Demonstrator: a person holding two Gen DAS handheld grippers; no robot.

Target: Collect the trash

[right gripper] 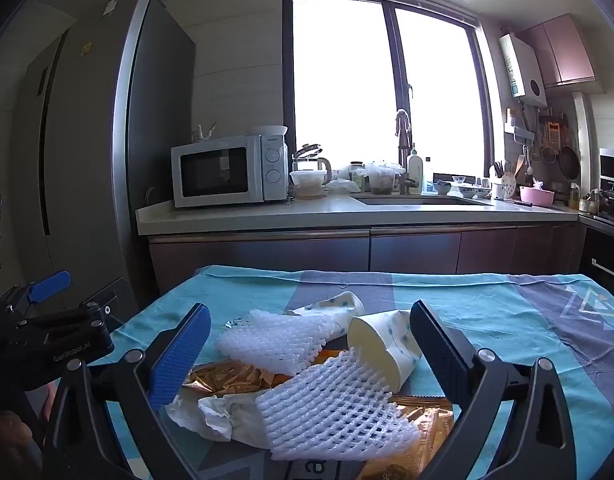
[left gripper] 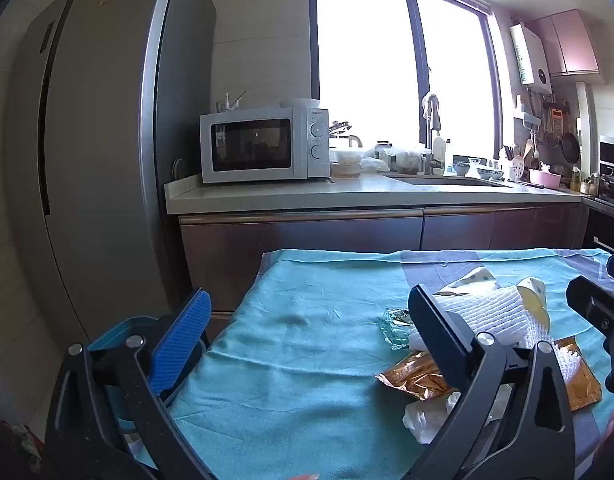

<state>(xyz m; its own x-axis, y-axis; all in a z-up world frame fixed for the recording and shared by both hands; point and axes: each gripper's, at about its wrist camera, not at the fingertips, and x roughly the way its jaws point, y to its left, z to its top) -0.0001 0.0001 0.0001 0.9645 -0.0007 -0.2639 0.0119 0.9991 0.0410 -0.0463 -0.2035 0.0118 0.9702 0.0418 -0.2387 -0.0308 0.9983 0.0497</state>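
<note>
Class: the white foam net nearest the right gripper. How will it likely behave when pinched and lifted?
The white foam net looks openwork and soft, so it will probably squash and flop. It seems light. It overlaps the paper cup, so lifting may nudge that.

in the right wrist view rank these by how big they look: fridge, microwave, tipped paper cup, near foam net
1. fridge
2. microwave; near foam net looks about the same, only because it lies close to the camera, so I leave those two unranked
3. tipped paper cup
</note>
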